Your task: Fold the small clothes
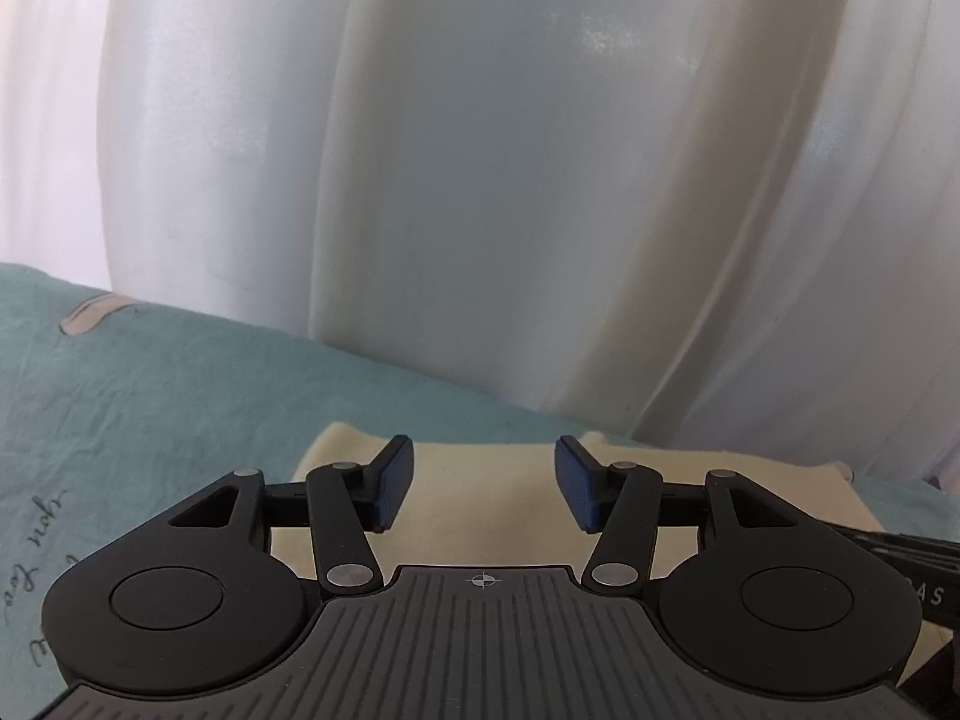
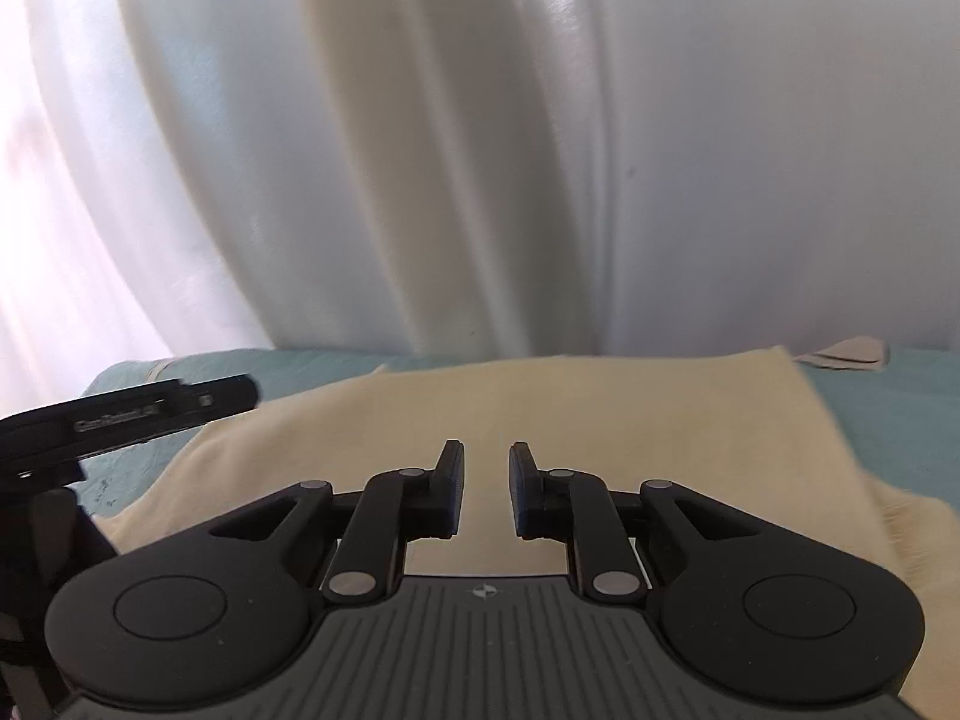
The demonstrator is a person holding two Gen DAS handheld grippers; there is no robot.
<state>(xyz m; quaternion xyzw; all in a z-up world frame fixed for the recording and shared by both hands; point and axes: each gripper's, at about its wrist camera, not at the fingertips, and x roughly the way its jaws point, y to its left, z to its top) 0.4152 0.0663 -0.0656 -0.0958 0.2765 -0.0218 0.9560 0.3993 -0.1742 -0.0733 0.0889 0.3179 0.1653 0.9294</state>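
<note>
- Left gripper (image 1: pixel 483 483): jaws spread wide, blue pads (image 1: pixel 393 489) facing each other, nothing between them.
- Right gripper (image 2: pixel 486 489): jaws parted by a narrow gap, nothing held.
- Cream garment (image 2: pixel 600 414): lies flat below and ahead of both claws; under the right claw it reaches out to either side, its far edge well forward.
- Teal bedsheet (image 1: pixel 150 372): under the garment, with printed script left of the left claw.
- White curtain (image 1: pixel 480 150): hangs beyond the claws, behind the sheet.
</note>
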